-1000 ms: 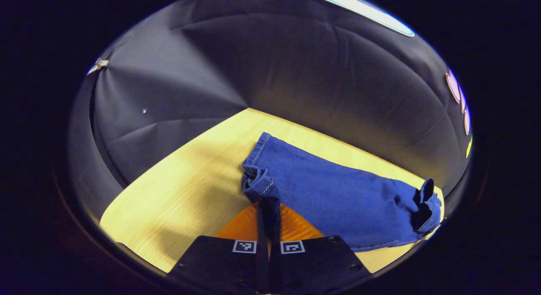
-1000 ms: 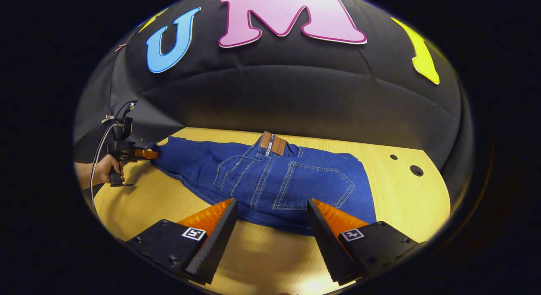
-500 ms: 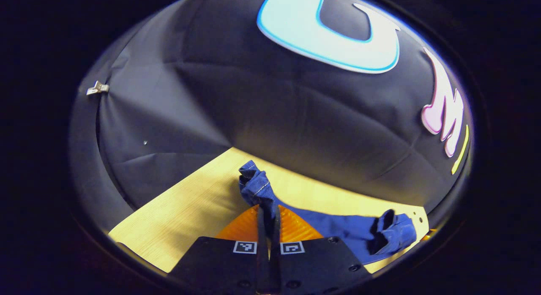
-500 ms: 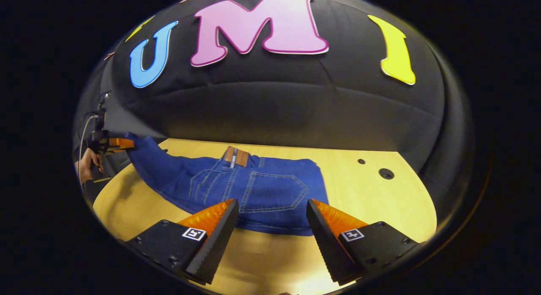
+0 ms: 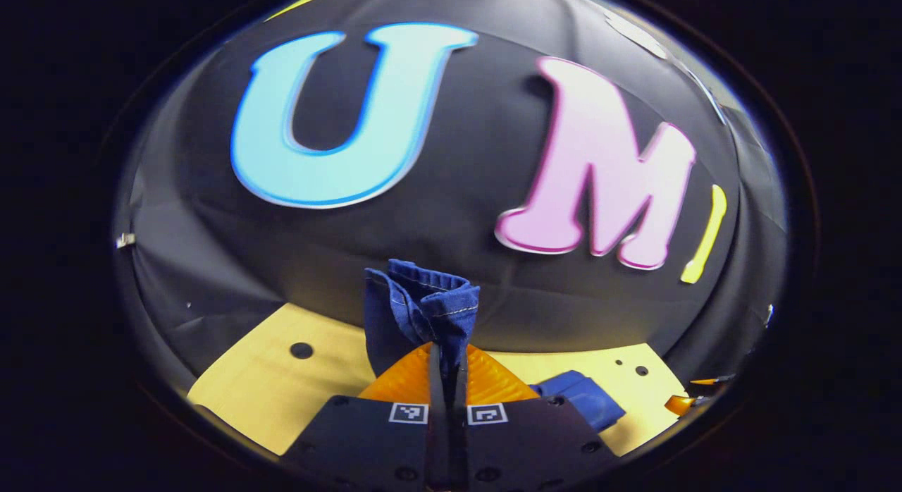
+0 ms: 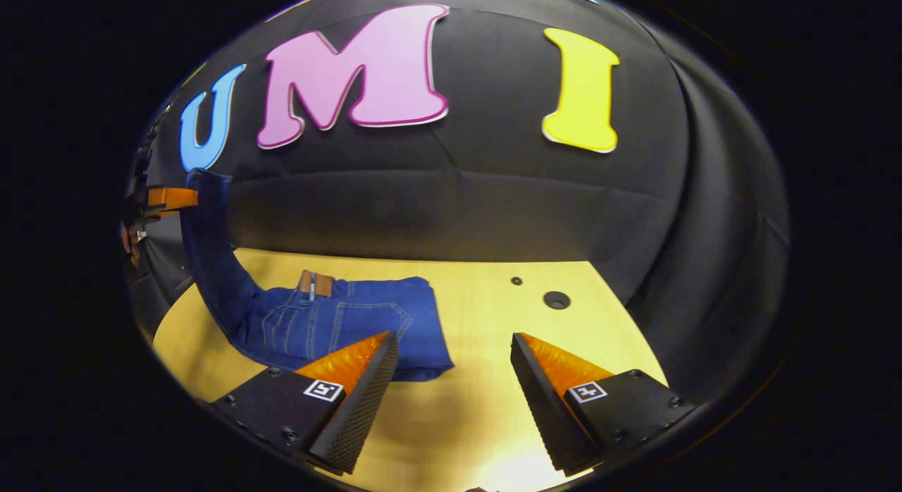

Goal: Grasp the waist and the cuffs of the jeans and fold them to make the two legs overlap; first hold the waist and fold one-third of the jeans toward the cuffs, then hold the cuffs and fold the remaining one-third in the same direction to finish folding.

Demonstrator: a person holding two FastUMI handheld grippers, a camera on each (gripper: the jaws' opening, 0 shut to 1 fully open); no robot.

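Note:
The blue jeans (image 6: 338, 326) lie folded on the wooden table (image 6: 493, 323), back pocket and brown waist patch up. Their legs rise steeply at the far left up to the cuffs. My left gripper (image 5: 447, 361) is shut on the cuffs (image 5: 419, 305), which stand bunched above its fingertips, lifted off the table; a lower part of the jeans (image 5: 581, 397) shows at the right. In the right gripper view that left gripper (image 6: 169, 197) is high at the left edge. My right gripper (image 6: 451, 379) is open over the table, right of the jeans' waist end, nothing between its fingers.
The tabletop has a few small round holes (image 6: 556, 299) to the right of the jeans. The black cloth wall (image 6: 458, 210) closes the table's far side. A hand (image 6: 130, 231) holds the left gripper at the far left edge.
The left gripper has lifted the cuffs high off the table and turned toward the wall. The right gripper has moved right, away from the waist, still open.

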